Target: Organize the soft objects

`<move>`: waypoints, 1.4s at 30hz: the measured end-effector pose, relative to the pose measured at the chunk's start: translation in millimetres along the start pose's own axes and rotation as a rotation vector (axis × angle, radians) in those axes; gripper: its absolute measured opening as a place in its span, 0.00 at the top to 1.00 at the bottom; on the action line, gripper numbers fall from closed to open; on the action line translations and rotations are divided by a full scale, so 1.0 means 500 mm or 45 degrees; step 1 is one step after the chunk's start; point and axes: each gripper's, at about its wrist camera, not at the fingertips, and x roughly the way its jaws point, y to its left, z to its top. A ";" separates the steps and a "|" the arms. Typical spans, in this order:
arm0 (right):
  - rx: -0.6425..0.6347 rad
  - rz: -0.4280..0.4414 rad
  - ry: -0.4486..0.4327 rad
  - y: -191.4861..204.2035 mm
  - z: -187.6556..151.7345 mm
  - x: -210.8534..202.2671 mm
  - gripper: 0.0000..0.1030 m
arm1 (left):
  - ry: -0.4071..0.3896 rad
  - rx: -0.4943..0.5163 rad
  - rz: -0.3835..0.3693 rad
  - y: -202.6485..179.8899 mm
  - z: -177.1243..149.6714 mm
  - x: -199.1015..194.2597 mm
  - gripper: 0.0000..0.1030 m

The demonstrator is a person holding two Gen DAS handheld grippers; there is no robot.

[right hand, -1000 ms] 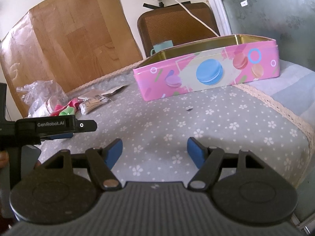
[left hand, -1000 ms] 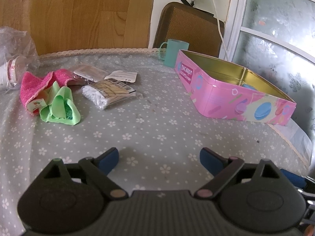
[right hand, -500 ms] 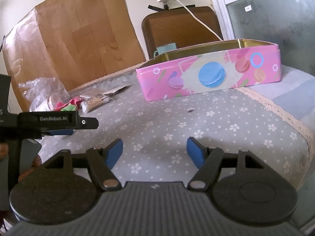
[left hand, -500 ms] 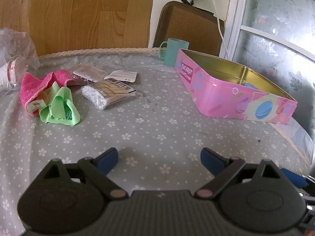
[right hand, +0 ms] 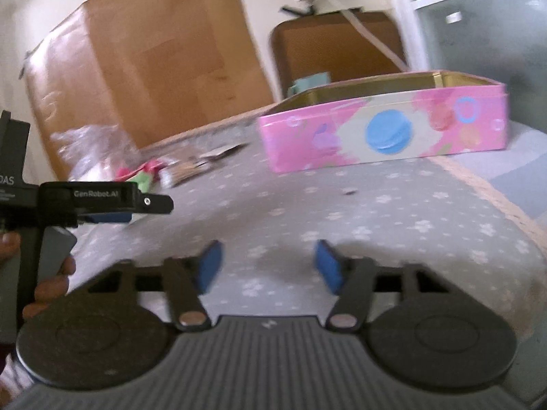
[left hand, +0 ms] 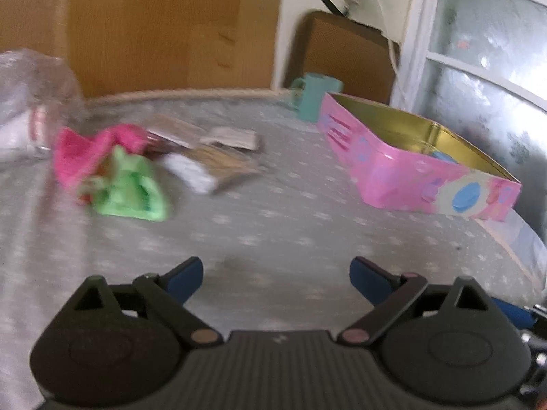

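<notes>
A pink cloth (left hand: 85,153) and a green soft item (left hand: 131,189) lie together at the left of the table, with a bag of cotton swabs (left hand: 208,167) beside them. An open pink tin (left hand: 410,157) stands at the right; it also shows in the right wrist view (right hand: 383,130). My left gripper (left hand: 276,278) is open and empty, low over the tablecloth, well short of the soft items. My right gripper (right hand: 268,266) is open and empty over the table's front part. The left gripper shows from the side in the right wrist view (right hand: 112,205).
A teal cup (left hand: 312,97) stands behind the tin. A clear plastic bag (left hand: 30,116) sits at the far left. Flat packets (left hand: 205,135) lie behind the swabs. A brown chair (left hand: 345,58) and a wooden board (left hand: 164,27) stand behind the table. The table edge (right hand: 485,188) curves at the right.
Both views are now blurred by motion. The right gripper's jaws have narrowed and it has moved forward over the table. The left gripper has shifted slightly; the objects lie as before.
</notes>
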 end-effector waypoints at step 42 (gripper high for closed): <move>-0.273 -0.140 0.074 0.027 -0.011 0.036 0.09 | 0.162 -0.156 -0.346 -0.009 0.010 -0.039 0.16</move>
